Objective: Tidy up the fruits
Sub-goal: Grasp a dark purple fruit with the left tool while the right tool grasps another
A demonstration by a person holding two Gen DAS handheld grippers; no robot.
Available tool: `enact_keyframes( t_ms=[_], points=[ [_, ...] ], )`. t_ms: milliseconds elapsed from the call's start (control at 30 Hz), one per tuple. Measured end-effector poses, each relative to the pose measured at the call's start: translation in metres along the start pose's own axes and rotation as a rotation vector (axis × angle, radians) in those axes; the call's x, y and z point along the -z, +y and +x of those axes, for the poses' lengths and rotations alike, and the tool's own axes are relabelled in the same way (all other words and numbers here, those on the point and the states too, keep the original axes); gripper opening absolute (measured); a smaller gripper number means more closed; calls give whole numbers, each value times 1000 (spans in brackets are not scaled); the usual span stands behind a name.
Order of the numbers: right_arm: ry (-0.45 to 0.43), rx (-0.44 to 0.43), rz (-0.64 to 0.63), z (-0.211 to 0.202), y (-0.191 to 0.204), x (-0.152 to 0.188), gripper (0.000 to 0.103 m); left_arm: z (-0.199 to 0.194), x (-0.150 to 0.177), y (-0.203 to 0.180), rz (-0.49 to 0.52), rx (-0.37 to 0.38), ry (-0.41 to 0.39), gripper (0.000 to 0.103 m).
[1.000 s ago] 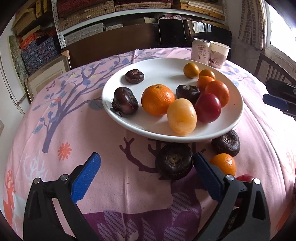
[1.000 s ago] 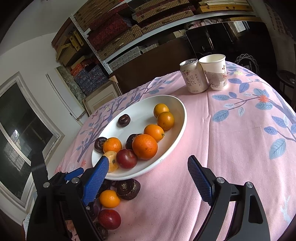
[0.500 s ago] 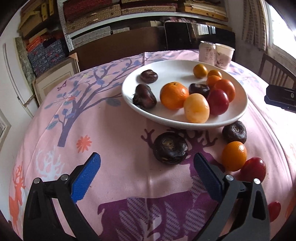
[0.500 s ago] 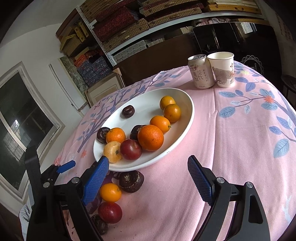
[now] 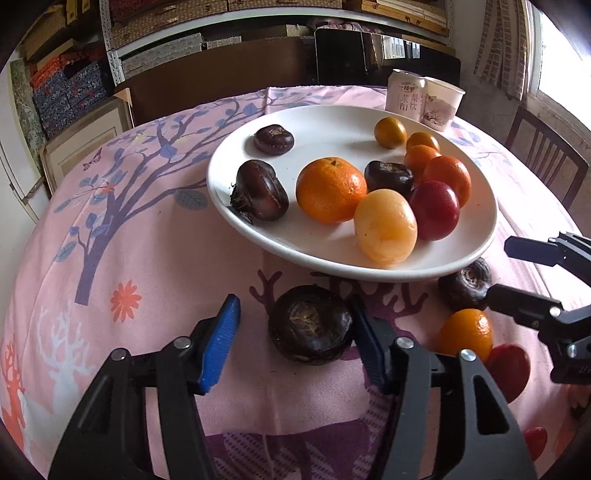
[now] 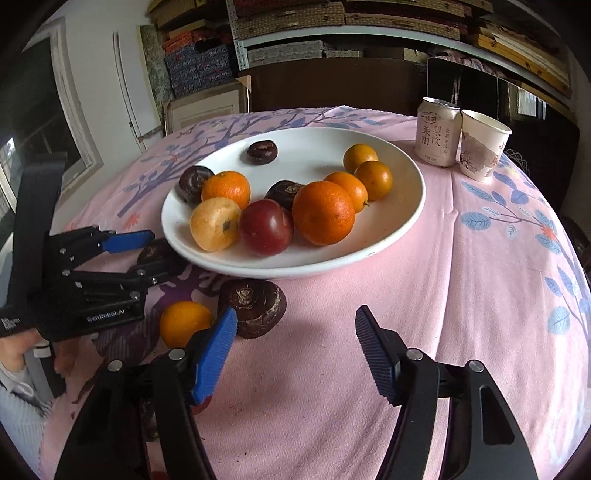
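A white plate (image 5: 461, 254) (image 6: 402, 218) holds several oranges, dark chestnut-like fruits, a red fruit and a yellow fruit. On the pink cloth in front of it lie a dark fruit (image 5: 310, 328) (image 6: 155, 253), a second dark fruit (image 5: 465, 282) (image 6: 253, 301), a small orange (image 5: 465, 332) (image 6: 184, 321) and a red fruit (image 5: 508, 369). My left gripper (image 5: 295, 343) (image 6: 147, 254) is open around the first dark fruit, its right finger touching it. My right gripper (image 6: 295, 350) (image 5: 498, 269) is open and empty, its left finger by the second dark fruit and the small orange.
A drink can (image 6: 437, 131) and a paper cup (image 6: 482, 147) stand behind the plate. Another small red fruit (image 5: 535, 441) lies at the cloth's lower right. A chair (image 5: 546, 155) stands at the right. Shelves with boxes (image 6: 332, 29) line the back wall.
My left gripper has moved forward and narrowed, so the dark fruit now sits between its fingers. My right gripper has come closer to the loose fruits and narrowed too.
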State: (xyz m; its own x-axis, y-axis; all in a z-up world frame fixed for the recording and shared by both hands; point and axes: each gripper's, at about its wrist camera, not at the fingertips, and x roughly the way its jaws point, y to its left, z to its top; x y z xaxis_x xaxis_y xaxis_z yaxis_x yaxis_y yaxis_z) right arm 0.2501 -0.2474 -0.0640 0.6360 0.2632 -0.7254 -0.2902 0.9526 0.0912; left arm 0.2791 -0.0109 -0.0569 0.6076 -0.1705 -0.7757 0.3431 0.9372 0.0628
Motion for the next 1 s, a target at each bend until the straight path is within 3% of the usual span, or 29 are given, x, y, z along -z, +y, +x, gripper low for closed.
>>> enact_keyframes(
  t_ms=[100,200,367,400,700,1000],
  points=[
    [2,-14,-11,4,7,-2,68,-2,1,-5,16,26,-4,41],
    [16,-62,2,9,11,-5,66,-3,2,-7,31,27,-2,41],
    [47,-133,32,21,14,-9,51,-6,5,-1,27,38,2,41],
    [49,-137,35,21,13,-9,42,-6,6,-1,28,36,1,41],
    [34,-140,29,7,5,-4,42,-13,12,1,20,37,-14,40],
    [-104,-161,93,-39,-16,-5,42,-46,12,1,3,24,-104,40]
  ],
)
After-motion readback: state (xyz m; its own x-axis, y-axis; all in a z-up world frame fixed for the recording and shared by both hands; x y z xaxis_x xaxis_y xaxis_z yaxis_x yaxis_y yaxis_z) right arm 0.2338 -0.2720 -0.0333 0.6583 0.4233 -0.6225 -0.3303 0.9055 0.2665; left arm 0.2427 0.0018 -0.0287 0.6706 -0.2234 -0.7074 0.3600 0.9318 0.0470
